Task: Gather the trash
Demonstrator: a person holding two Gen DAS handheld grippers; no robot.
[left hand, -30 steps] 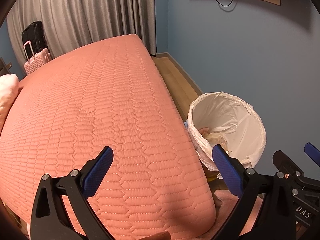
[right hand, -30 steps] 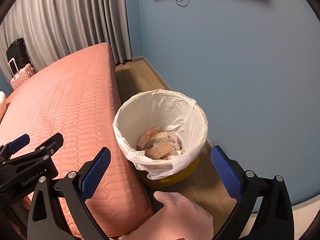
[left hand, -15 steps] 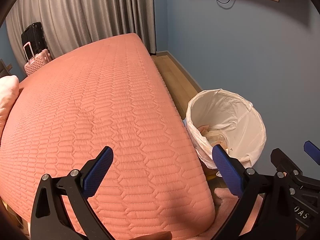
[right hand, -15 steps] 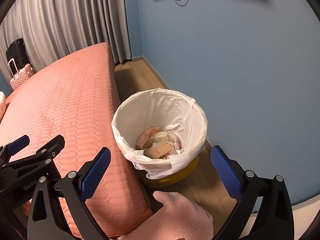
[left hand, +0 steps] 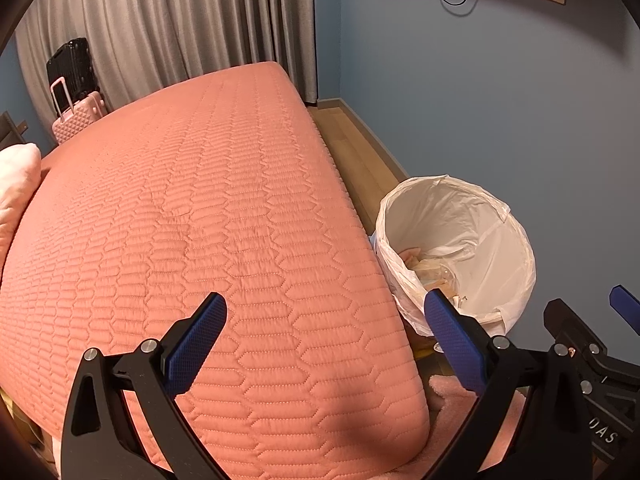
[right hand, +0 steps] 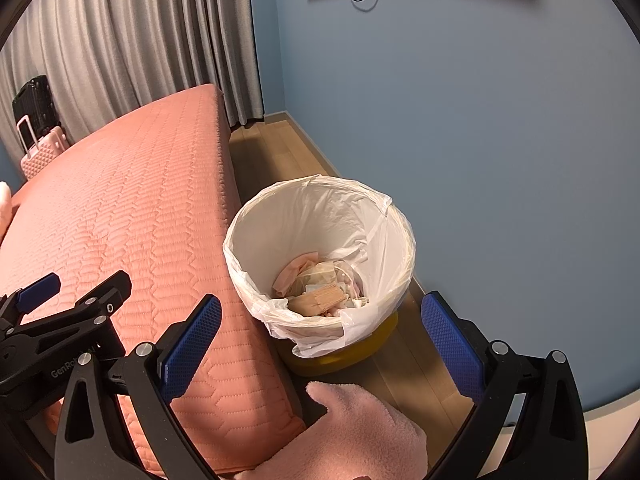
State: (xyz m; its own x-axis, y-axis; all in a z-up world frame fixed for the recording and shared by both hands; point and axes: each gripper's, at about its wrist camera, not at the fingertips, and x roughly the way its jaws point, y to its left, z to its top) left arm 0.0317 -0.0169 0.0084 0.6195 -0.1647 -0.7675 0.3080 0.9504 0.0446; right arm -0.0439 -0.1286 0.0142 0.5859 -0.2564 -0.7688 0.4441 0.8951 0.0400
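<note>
A yellow bin with a white bag liner [right hand: 320,220] stands on the wooden floor between the bed and the blue wall. Crumpled wrappers and tissue [right hand: 320,288] lie in its bottom. It also shows in the left wrist view [left hand: 460,216]. My right gripper [right hand: 320,340] is open and empty, held above the bin's near side. My left gripper [left hand: 326,340] is open and empty over the corner of the pink quilted bed [left hand: 180,220].
A fluffy pink slipper or cloth [right hand: 352,432] lies on the floor in front of the bin. A pink and a black suitcase [left hand: 76,112] stand by the grey curtain [left hand: 180,20]. A pale pillow [left hand: 16,184] lies at the bed's left edge.
Both grippers have drawn back and up slightly, so the bin sits a little farther away in both views. The jaws stay open.
</note>
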